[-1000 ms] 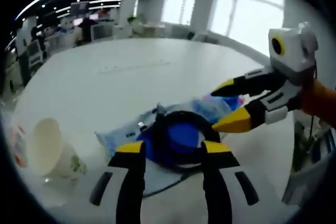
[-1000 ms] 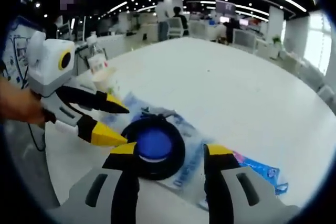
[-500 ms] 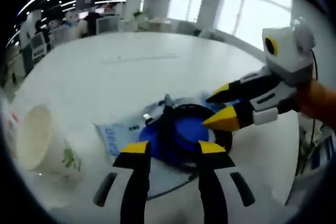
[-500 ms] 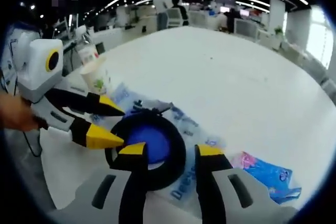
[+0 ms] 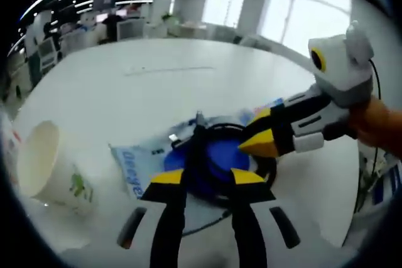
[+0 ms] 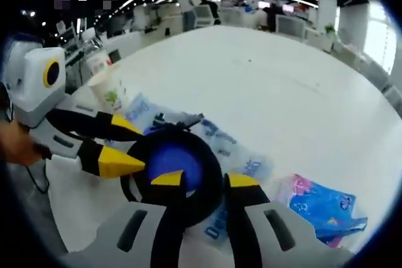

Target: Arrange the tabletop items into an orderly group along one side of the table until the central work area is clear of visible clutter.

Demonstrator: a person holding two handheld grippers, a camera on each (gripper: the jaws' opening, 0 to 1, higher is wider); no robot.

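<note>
An open-plan office with ceiling lights and tall windows lies beyond the big white table (image 5: 157,92) I am working at. Near its edge, at the centre of my left gripper view, a pale blue wipes pack (image 5: 139,166) lies flat with a black coiled cable (image 6: 210,174) around a blue disc (image 5: 220,155) on top of it. A paper cup (image 5: 47,171) lies on its side at nine o'clock of that pile, and a bright blue and pink packet (image 6: 323,205) sits at four o'clock in my right gripper view. My left gripper (image 5: 200,177) has its jaws narrowed astride the near rim of the coil; my right gripper (image 6: 204,180) does the same from the other side, also narrow. I cannot tell if either is actually pinching it. I judge I am gathering the coil. Next I need a firm bite, then a lift toward the cup side.
</note>
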